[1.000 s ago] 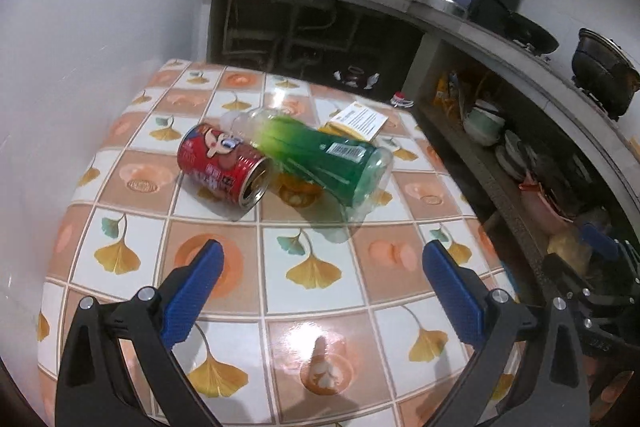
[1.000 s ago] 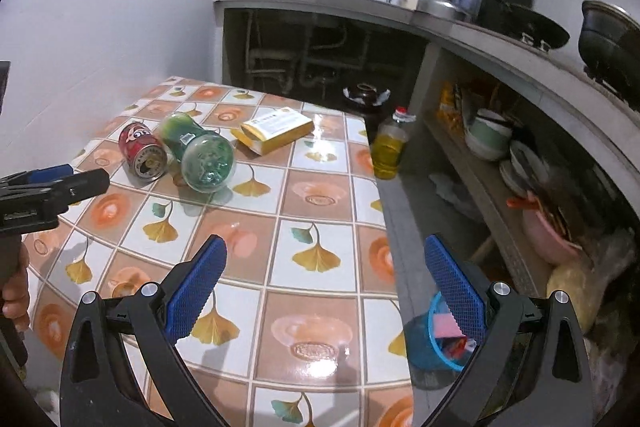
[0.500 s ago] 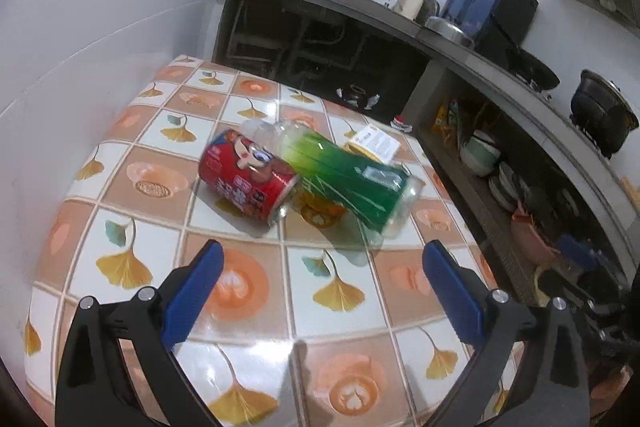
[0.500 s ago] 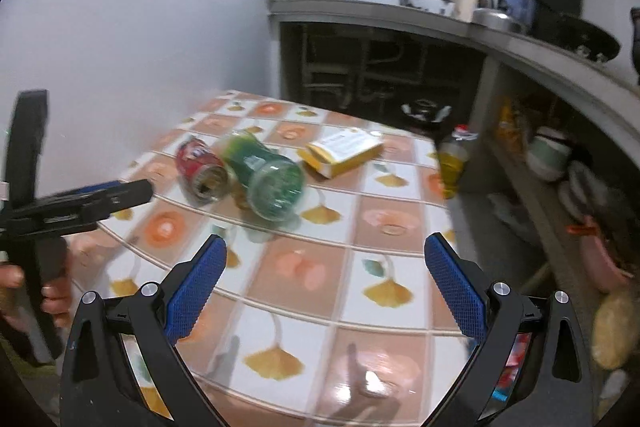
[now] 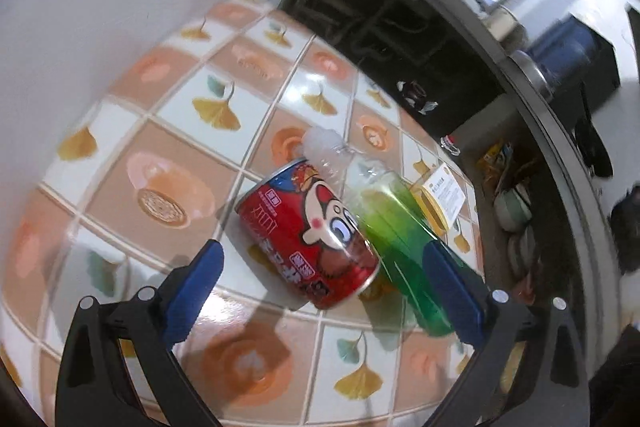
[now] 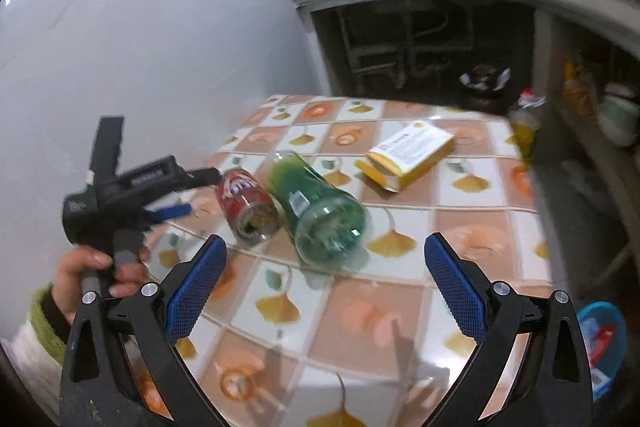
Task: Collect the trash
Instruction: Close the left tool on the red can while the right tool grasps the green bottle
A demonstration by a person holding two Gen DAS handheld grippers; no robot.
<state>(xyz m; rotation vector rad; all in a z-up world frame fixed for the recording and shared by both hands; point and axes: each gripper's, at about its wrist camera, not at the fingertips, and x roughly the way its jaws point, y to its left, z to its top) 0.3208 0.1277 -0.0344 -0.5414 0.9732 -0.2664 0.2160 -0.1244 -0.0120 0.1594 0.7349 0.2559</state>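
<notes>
Presently, left wrist view: left gripper [image 5: 320, 279] spread wide, holding nothing, with the red can [image 5: 308, 241] lying on its side between the blue pads on the tiled table [image 5: 168, 131].
Neighbour: green bottle [image 5: 394, 239] lies touching the can's right flank.
Handling, judged: can light, thin-walled, smooth and round; likely to roll or dent. Best taken across its mid-body.
Right wrist view: right gripper [image 6: 326, 287] also wide and empty, well back from the trash.
Shown only here: can's opened end [image 6: 256, 219], yellow box [image 6: 408, 155] beyond, blue bin [image 6: 602, 343] beside the table, hand [image 6: 96, 267] on the left tool.
Shown only left: can's printed side, bottle's clear neck.
</notes>
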